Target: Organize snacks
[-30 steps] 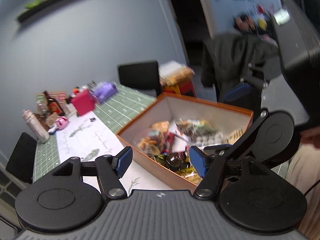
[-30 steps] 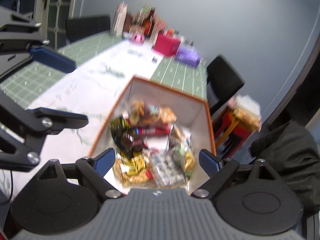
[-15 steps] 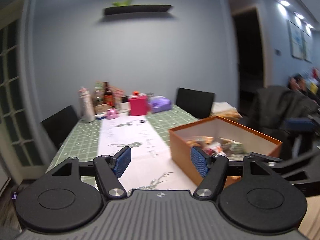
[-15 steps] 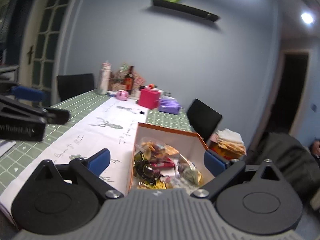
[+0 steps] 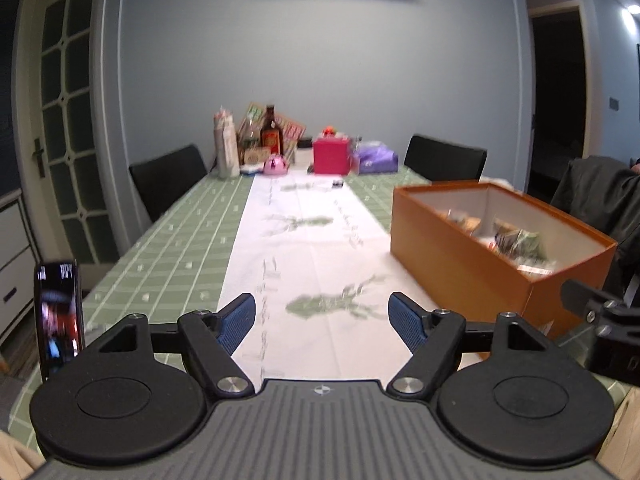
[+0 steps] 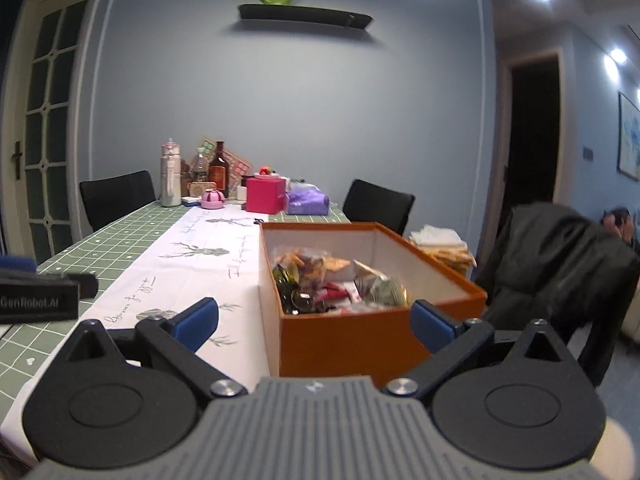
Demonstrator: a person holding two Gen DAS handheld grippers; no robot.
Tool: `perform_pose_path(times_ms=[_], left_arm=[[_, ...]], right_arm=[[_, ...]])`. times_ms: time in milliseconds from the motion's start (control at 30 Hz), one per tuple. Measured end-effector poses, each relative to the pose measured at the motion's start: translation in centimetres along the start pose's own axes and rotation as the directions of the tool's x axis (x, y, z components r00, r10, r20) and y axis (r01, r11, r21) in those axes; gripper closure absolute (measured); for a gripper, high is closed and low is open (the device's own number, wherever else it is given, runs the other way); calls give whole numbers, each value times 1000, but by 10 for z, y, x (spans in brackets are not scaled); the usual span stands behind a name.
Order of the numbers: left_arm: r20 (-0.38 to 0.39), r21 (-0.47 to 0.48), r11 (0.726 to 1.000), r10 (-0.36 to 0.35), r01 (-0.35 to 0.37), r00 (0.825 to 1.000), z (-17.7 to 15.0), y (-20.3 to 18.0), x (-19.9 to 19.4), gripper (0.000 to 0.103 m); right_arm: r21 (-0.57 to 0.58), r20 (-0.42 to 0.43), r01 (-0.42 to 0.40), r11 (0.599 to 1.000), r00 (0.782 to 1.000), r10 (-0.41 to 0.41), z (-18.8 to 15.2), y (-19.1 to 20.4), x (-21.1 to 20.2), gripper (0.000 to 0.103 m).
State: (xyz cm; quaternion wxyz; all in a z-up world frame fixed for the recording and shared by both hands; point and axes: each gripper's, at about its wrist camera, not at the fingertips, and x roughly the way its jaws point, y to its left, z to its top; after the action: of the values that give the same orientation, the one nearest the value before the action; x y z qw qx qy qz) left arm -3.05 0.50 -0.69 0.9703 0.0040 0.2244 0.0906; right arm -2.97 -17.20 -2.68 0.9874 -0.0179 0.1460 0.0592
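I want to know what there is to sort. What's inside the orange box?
The orange box holds a loose heap of wrapped snacks: orange crisps, dark packets, a red wrapper, a greenish bag. Its near wall hides the bottom and whatever lies beneath the heap.

The left gripper (image 5: 322, 316) hovers over the table (image 5: 180, 240), its jaws just opened wider with nothing between them. The orange box (image 5: 472, 264) of snacks (image 5: 516, 240) sits near the table's right edge.

Our left gripper (image 5: 322, 322): jaws apart, just been opening, nothing between. Our right gripper (image 6: 316, 322): jaws widest, likewise empty; its neighbour at nine o'clock.
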Motion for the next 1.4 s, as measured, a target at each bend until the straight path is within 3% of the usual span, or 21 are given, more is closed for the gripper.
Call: perform_pose_path(times_ms=[267, 1400], left_arm=[[-83, 16, 1000, -23, 25, 996, -13, -6, 3, 14], [-113, 36, 999, -35, 39, 993, -12, -13, 7, 14]], right_arm=[[24, -31, -7, 1000, 999, 8, -6, 0, 2, 3], [23, -70, -48, 999, 996, 49, -11, -1, 11, 3]])
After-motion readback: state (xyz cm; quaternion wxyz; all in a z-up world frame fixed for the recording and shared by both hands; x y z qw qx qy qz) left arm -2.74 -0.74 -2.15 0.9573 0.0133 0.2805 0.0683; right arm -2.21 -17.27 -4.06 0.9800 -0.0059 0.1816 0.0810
